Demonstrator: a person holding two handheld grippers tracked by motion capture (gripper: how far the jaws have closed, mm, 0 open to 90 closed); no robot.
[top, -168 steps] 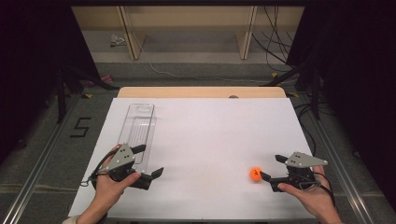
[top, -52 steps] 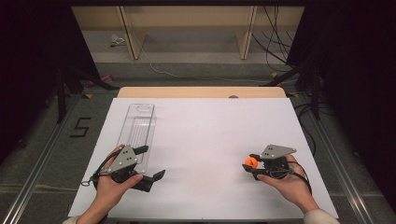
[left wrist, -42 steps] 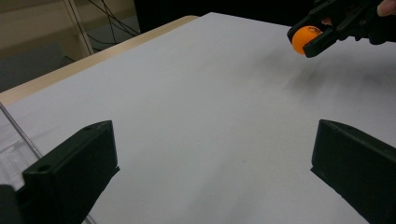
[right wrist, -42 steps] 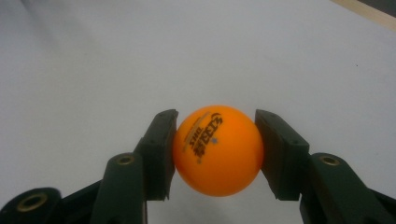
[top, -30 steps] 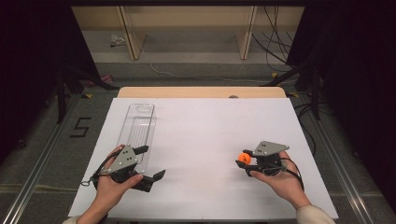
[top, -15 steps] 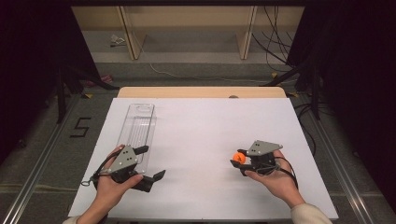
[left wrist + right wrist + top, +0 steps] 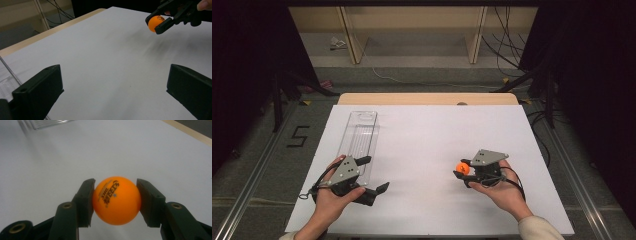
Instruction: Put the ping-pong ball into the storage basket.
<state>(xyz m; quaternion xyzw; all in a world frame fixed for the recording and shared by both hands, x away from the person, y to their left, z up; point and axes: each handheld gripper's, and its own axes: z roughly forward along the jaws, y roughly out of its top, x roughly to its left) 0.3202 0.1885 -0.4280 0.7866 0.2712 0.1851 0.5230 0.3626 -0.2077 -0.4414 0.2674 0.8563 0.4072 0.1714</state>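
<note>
White table (image 7: 427, 130) – orange ball (image 7: 116, 200) clamped in right hand-held gripper (image 7: 115, 201).

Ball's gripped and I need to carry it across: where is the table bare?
Bare white table lies between the clear tray and the right gripper holding the orange ball, also along the far edge. Crowded only at the tray's near end, beside the left gripper.

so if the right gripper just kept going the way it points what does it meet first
Probably the clear tray far ahead; only bare white table lies before it. Depth is hard to judge. The right gripper is shut on the orange ball.
</note>
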